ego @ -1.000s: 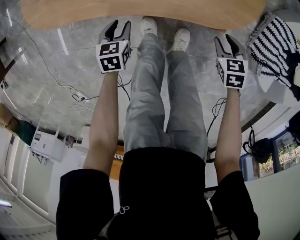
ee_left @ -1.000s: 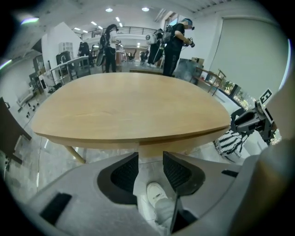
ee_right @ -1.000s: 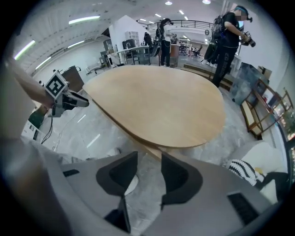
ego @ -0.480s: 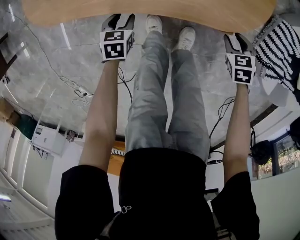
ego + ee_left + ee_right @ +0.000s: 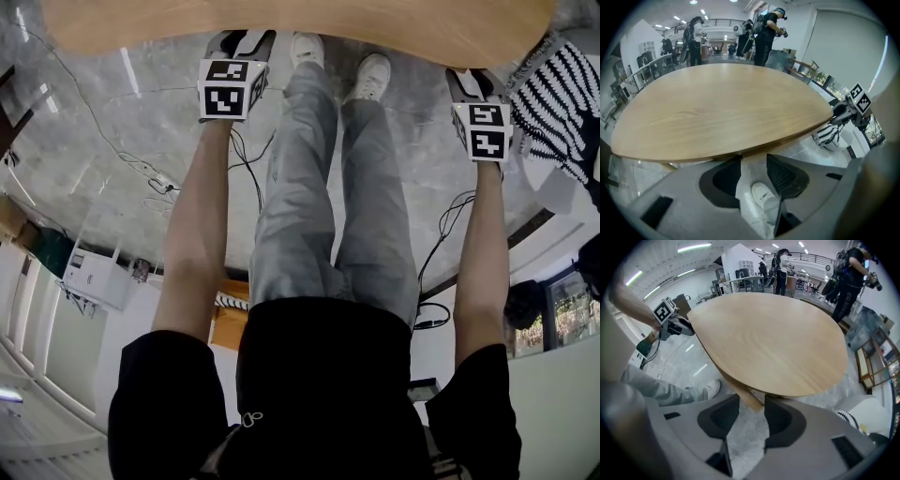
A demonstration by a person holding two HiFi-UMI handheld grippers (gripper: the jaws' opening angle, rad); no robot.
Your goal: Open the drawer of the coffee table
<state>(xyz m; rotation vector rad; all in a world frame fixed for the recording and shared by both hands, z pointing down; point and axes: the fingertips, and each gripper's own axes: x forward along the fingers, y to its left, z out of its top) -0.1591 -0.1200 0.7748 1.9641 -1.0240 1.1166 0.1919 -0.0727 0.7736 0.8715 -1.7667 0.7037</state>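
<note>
Coffee table [image 5: 300, 26], rounded light-wood top, smooth grain, level, thin edge

The wooden tabletop [image 5: 300, 23] overhangs ahead; floor [image 5: 103, 112] lies open left of the person's legs [image 5: 328, 187].

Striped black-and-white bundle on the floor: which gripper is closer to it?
Right. The right gripper sits close beside the striped bundle, on its left in the head view. The left gripper, jaws just opened wider with nothing between them, is beyond the person's legs.
</note>
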